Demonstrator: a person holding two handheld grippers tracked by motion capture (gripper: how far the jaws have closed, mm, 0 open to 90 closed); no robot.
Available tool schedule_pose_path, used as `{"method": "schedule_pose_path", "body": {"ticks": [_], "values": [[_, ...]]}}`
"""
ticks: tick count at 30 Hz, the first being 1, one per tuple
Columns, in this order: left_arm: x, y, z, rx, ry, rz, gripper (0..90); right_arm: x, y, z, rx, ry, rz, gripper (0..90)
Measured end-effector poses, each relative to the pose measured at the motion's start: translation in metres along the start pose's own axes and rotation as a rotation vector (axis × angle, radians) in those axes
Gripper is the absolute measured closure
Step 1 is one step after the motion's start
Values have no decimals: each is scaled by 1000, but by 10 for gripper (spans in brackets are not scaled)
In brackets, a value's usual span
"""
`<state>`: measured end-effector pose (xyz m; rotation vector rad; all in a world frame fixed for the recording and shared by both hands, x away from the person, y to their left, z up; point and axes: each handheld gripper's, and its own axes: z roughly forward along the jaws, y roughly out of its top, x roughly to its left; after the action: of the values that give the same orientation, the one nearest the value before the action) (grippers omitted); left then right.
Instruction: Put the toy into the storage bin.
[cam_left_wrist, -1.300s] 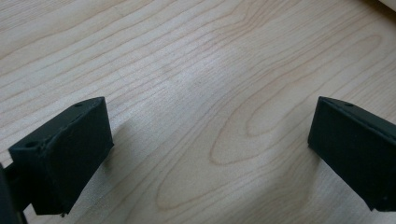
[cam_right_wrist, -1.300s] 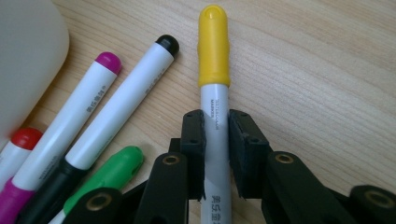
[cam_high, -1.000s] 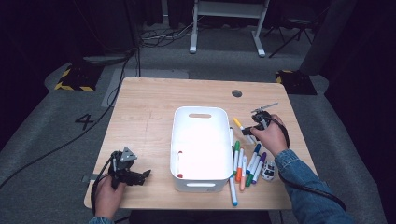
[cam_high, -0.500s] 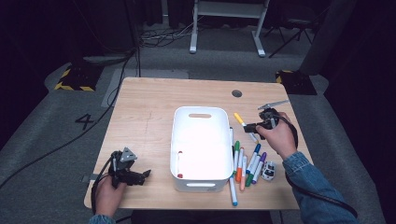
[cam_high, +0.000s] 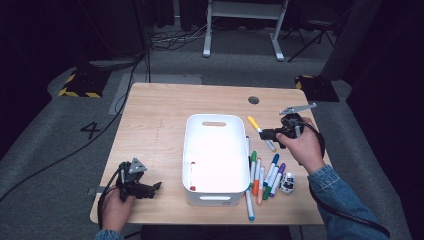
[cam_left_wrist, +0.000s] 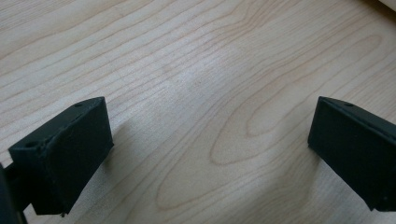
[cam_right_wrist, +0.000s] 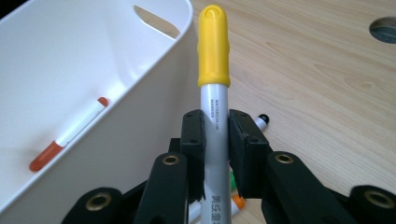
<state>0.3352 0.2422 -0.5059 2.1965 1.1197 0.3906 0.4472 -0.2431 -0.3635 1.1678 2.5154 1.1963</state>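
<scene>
Lower left of the high view: left tongs (cam_high: 156, 186) in the person's left hand (cam_high: 116, 209), low over the counter (cam_high: 160, 125) near its front left corner. Jaws stand wide apart, nothing between them. The left gripper view shows bare wood grain between the two black pads (cam_left_wrist: 65, 154), close to the surface.

Centre of the high view: white bin (cam_high: 216, 122), long side running away from the person, handle slot at its far end. One red-capped marker (cam_high: 192, 175) lies inside against the left wall, toward the near end. In the right gripper view the same marker (cam_right_wrist: 70, 135) lies along the bin floor at the left of the frame, by the bin wall (cam_right_wrist: 140, 93).

Just right of the bin: a loose row of markers (cam_high: 260, 172) flat on the counter, caps green, orange, blue and purple, one blue-tipped marker reaching toward the front edge. A small dark and white object (cam_high: 287, 183) sits at the right end of the row; too small to tell what it is.

Right of centre: right tongs (cam_high: 266, 134) in the person's right hand (cam_high: 304, 148), denim sleeve (cam_high: 340, 200) behind it, held above the counter beside the bin's far right corner. Jaws clenched on the yellow-capped marker (cam_high: 261, 133). The right gripper view shows the pads pressed to the grey barrel on both sides, the marker (cam_right_wrist: 214, 84) sticking out past the tips, yellow cap leading, next to the bin's rim.

Upper right of the counter: a round dark grommet (cam_high: 253, 100).
</scene>
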Motion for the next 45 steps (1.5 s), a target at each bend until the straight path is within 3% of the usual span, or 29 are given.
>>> {"method": "schedule_pose_path", "body": {"ticks": [13, 30, 39, 45], "values": [[0, 0, 0, 1, 0, -1, 0, 44, 13, -16, -10, 69, -113, 771], [0, 0, 0, 0, 0, 1, 0, 97, 19, -14, -4, 188, -225, 770], [0, 0, 0, 0, 0, 0, 0, 111, 20, -10, -4, 231, -258, 770], [0, 0, 0, 0, 0, 0, 0, 117, 16, -5, 8, 258, -247, 770]]}}
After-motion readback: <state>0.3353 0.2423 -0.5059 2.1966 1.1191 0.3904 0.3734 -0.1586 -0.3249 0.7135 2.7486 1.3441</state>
